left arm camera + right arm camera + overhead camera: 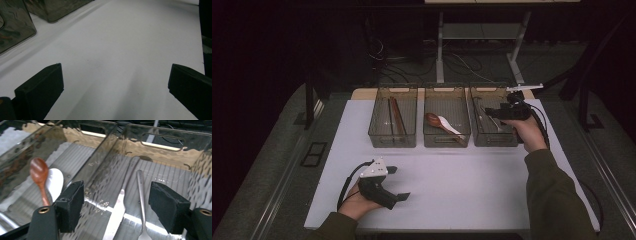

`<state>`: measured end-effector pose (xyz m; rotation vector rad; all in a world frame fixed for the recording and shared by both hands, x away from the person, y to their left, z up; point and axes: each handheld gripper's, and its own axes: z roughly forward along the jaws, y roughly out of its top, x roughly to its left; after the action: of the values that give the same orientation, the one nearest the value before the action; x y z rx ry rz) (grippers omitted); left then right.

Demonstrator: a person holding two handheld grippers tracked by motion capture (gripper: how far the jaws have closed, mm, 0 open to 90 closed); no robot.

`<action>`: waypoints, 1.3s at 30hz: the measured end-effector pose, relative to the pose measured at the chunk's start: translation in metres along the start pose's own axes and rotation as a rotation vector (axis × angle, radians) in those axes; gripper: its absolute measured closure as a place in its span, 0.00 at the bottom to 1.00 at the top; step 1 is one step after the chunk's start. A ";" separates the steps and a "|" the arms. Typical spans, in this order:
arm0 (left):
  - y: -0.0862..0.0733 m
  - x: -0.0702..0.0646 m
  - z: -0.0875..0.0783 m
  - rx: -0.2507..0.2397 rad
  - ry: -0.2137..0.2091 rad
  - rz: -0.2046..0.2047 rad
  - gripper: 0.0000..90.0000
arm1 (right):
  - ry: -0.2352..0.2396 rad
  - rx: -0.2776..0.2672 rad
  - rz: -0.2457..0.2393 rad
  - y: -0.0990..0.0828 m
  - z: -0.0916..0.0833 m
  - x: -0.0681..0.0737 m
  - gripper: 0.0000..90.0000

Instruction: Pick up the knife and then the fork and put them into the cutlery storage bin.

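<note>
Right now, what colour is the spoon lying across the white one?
Reddish-brown wooden spoon, clearest in the right gripper view.

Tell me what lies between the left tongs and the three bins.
Nothing: in the high view, bare white table separates the left tongs from the bins.

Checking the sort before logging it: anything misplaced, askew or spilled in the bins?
Nothing stands out. Chopsticks lie in the left bin, the two spoons in the middle bin, the knife and fork side by side in the right bin. No spill or damage shows. The right gripper is open above the right bin.
</note>
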<state>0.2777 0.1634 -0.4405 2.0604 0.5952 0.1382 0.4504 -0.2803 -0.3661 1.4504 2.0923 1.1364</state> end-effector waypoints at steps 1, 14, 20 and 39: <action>0.000 0.000 0.000 0.000 0.000 -0.003 0.00 | 0.007 -0.005 -0.003 -0.001 -0.002 0.002 0.31; -0.001 -0.002 0.000 0.001 0.003 -0.006 0.00 | 0.101 -0.058 -0.057 -0.019 -0.026 0.019 0.27; -0.001 -0.002 -0.001 0.009 0.004 -0.002 0.00 | 0.124 -0.047 -0.096 -0.033 -0.034 0.028 0.22; 0.000 -0.003 0.000 0.017 0.003 0.007 0.00 | 0.199 -0.078 -0.156 -0.093 -0.069 0.041 0.16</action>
<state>0.2748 0.1622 -0.4402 2.0790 0.5929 0.1410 0.3302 -0.2859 -0.3894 1.1587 2.2208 1.3302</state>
